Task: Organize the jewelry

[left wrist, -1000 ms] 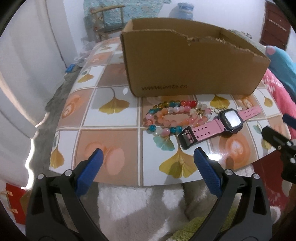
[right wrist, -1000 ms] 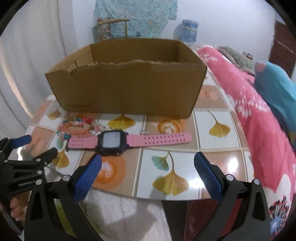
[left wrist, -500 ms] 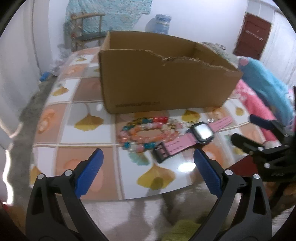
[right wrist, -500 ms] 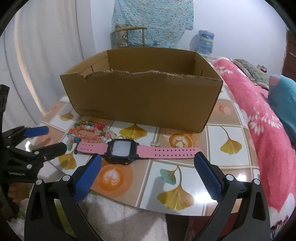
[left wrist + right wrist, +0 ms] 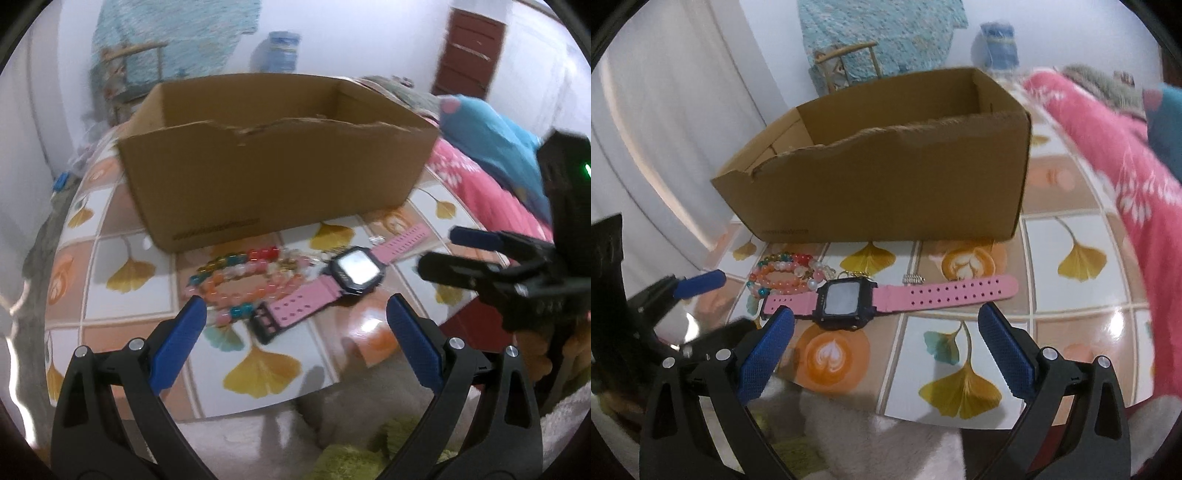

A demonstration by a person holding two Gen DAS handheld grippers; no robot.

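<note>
Now you have both tools over the near edge of the round table with the glossy ginkgo-leaf and coffee-cup tile pattern point(image 5: 122, 266), and nothing is lifted yet. On it the biggest thing is the open brown cardboard box with a torn front rim point(image 5: 273, 166); it stands behind the jewelry with its open top up, so I judge it is the place where the pieces must go. From these views its floor is hidden, so I cannot say if something is already inside.

Just in front of the box lies the pink-strapped digital watch with a dark square case point(image 5: 846, 299), flat and stretched out, face up. Its buckle end touches the pile of coloured bead bracelets point(image 5: 236, 280), which seems to be several loops lying on each other. A small silver piece point(image 5: 914, 279) lies behind the strap; it is too small to name.

Your left gripper point(image 5: 295, 347) has its blue pads wide apart and holds nothing, pointing at the strap's buckle end. Your right gripper point(image 5: 886, 343) is also spread and empty, facing the watch case.

A dark line of print stands low on the box front, like a web address, but it is too blurred to read.
</note>
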